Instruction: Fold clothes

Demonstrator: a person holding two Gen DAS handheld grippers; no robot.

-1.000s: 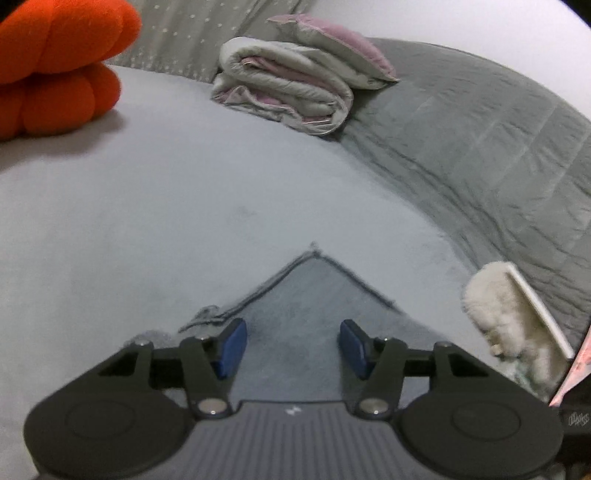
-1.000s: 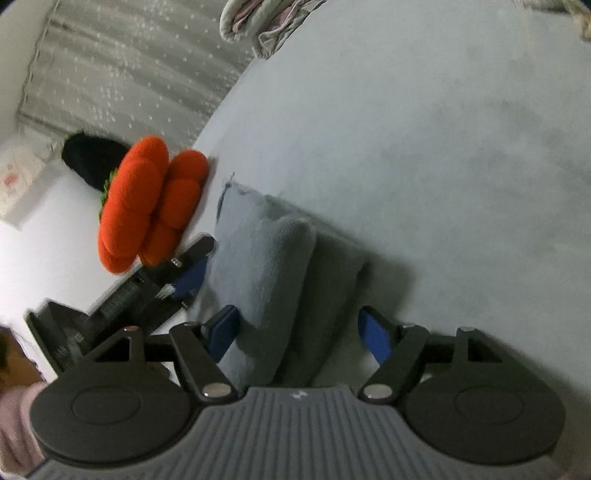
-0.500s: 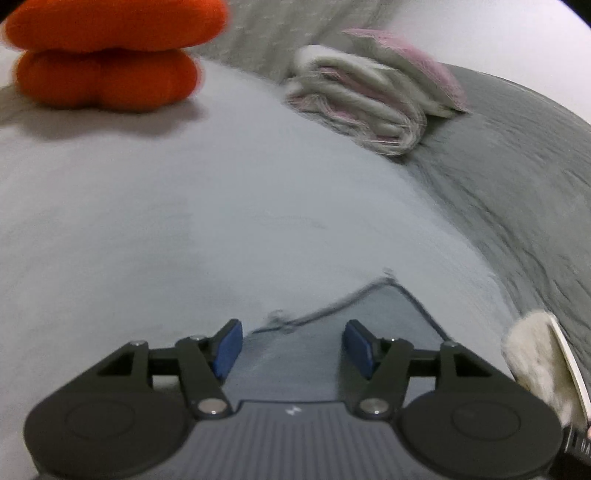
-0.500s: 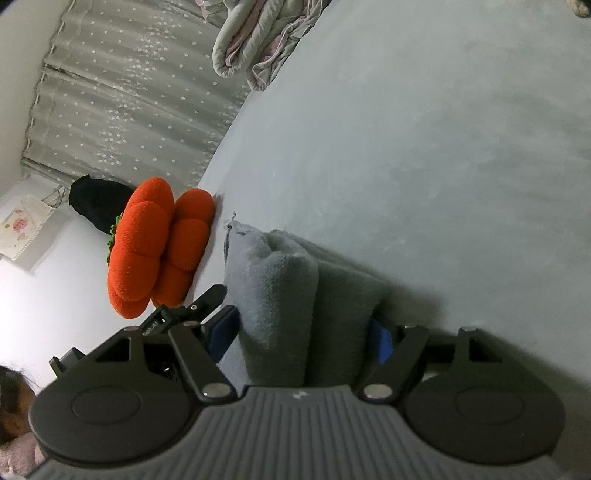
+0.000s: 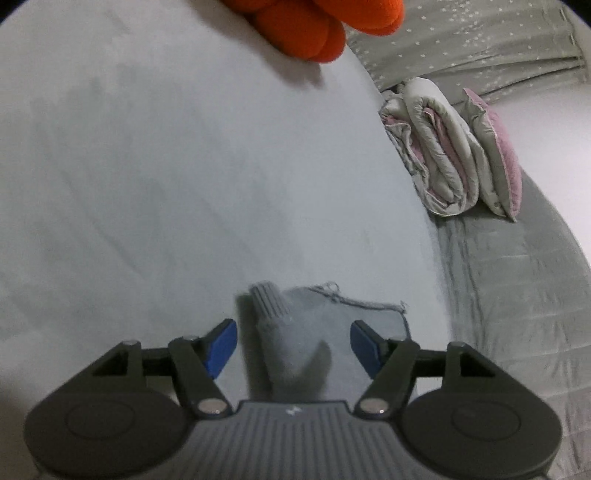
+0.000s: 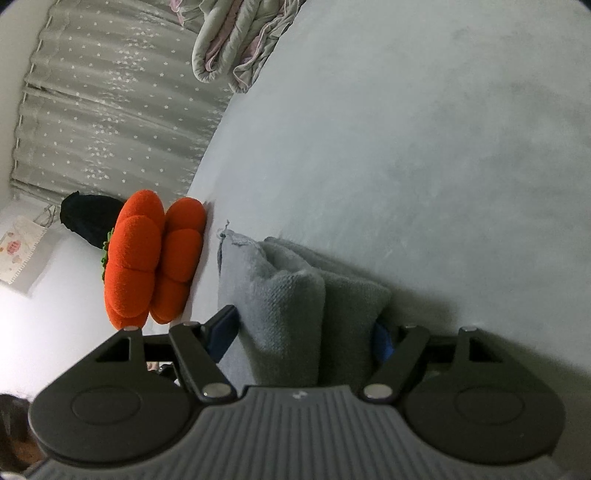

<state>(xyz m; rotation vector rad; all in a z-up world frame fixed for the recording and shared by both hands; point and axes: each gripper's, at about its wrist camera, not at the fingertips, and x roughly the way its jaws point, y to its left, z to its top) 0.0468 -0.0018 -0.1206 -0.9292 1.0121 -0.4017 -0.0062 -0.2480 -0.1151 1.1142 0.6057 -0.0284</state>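
Observation:
A grey knit garment [image 5: 314, 325] lies folded on the pale sheet [image 5: 147, 184]. Its ribbed cuff [image 5: 267, 302] points away from me. My left gripper [image 5: 293, 345] hovers over it with the jaws opening. The cloth sits between the blue pads [image 5: 221, 347] and neither pad presses on it. In the right wrist view the same garment [image 6: 288, 295] is a thick folded bundle. My right gripper [image 6: 303, 336] straddles it with wide jaws, the bundle filling the gap. The left pad [image 6: 221, 328] rests at its flank, while the right pad is half hidden behind the fold.
An orange pumpkin cushion [image 5: 314, 26] [image 6: 147, 258] sits near the garment. A rolled grey and pink quilt [image 5: 443, 147] [image 6: 236, 37] and a pink pillow [image 5: 506, 158] lie farther back. A grey quilted spread [image 5: 517, 295] covers the right side. A starred curtain [image 6: 110, 110] hangs behind.
The left gripper has rolled and shifted sideways, its jaws have widened, and the ribbed cuff now lies between them. The right gripper has slid forward around the folded bundle.

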